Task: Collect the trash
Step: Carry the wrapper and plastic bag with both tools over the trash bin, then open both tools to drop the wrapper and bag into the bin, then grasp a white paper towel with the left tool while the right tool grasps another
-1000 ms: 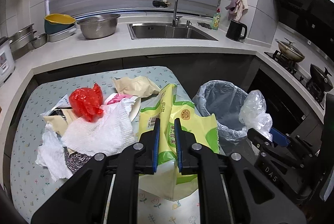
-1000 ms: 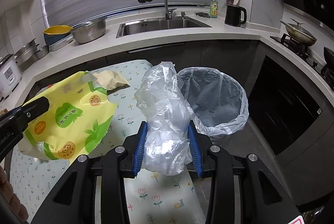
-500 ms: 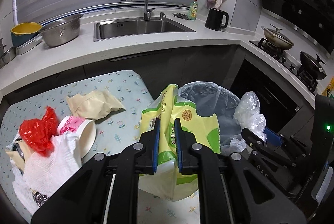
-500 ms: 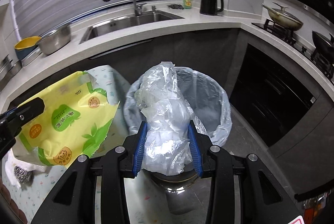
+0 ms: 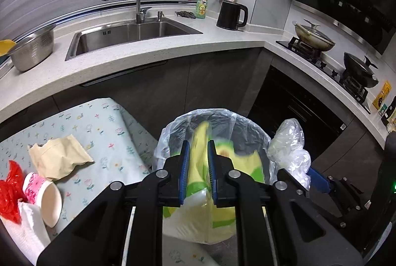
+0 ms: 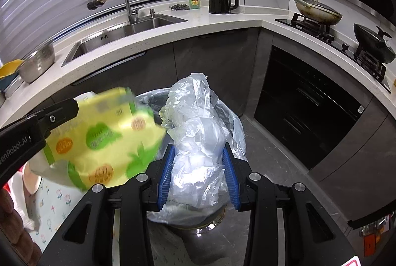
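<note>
Kitchen counters are wrapping around the scene, with a steel sink (image 5: pixel 133 35) under a curved tap, a black kettle (image 5: pixel 231 15) beside a green soap bottle (image 5: pixel 202 7), and two pans sitting on the stove (image 5: pixel 329 55) at the right. Below them, a bin (image 5: pixel 217 122) lined with a clear plastic liner is standing on the grey floor just beside a table (image 5: pixel 104 132) covered in a flowered cloth.

The left gripper (image 5: pixel 198 172) is hanging over the bin's mouth, and its jaws have just been opening a little; a yellow-and-green wrapper (image 5: pixel 198 167) is sitting between the blue pads, blurred, with its lower part drooping over the near rim of the bin. Whether the pads are still pressing on it cannot be told.

The right gripper (image 6: pixel 199 173) is clamping a crumpled clear plastic bag (image 6: pixel 198 142) between its blue pads, holding it upright above the bin, close beside the wrapper.

On the table, a beige paper bag (image 5: pixel 58 157), a pink paper cup (image 5: pixel 43 194) lying on its side, a red plastic scrap (image 5: pixel 10 191) and white tissue (image 5: pixel 29 228) are lying near the left edge.
</note>
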### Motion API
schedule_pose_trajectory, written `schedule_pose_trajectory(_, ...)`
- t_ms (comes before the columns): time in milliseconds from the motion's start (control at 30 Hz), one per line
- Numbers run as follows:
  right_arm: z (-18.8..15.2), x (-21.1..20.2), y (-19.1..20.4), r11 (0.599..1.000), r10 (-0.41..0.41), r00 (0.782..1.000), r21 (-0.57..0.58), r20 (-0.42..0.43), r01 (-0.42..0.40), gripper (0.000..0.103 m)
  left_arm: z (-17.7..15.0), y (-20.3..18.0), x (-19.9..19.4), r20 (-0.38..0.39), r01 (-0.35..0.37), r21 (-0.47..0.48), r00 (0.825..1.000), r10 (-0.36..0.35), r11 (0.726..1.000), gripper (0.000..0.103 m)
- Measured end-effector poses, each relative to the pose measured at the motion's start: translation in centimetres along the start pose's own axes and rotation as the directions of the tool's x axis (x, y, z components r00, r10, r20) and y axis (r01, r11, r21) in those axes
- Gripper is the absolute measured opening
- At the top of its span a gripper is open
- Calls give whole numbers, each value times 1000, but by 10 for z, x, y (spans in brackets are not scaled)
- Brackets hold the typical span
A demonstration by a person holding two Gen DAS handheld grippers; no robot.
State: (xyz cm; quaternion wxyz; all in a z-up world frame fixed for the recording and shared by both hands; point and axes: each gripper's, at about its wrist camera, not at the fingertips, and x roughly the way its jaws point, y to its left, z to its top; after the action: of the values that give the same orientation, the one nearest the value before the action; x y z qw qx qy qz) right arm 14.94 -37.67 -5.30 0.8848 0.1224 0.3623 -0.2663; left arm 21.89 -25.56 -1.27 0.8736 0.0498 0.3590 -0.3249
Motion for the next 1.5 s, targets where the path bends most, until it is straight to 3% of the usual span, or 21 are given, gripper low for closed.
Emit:
schedule_pose_trajectory(33, 2, 4, -1, 1000, 2, 1000, 5, 0, -2, 36, 2, -2, 3, -1, -9, 5, 1000, 9, 1000, 27)
schedule_pose_trajectory(67, 5, 7, -2, 1000, 7, 1000, 10, 0, -7, 36, 5, -3, 5, 2, -21, 10, 1000, 21, 1000, 46)
schedule_pose_trajectory(133, 11, 13, -3, 1000, 11, 1000, 17, 2, -11, 36, 7, -4, 3, 30, -35, 12, 999, 35, 999, 56)
schedule_pose_trajectory(433, 26, 28, 8, 999, 35, 999, 16, 4, -35, 40, 12, 17, -7, 56, -88, -23, 994, 89, 996, 65)
schedule_pose_trajectory(667, 32, 26, 24, 999, 53, 998, -14, 25, -52, 65, 7, 34, -17, 61, -132, -46, 989, 134, 990, 70)
schedule_pose_trajectory(1067, 31, -19, 49, 995, 85, 994, -51, 63, -82, 66, -2, 57, -55, 89, -189, -69, 977, 195, 980, 71)
schedule_pose_trajectory(1500, 3, -95, 104, 973, 182, 979, -162, 92, -166, 69, -32, 102, -135, 98, -262, -164, 955, 279, 951, 77)
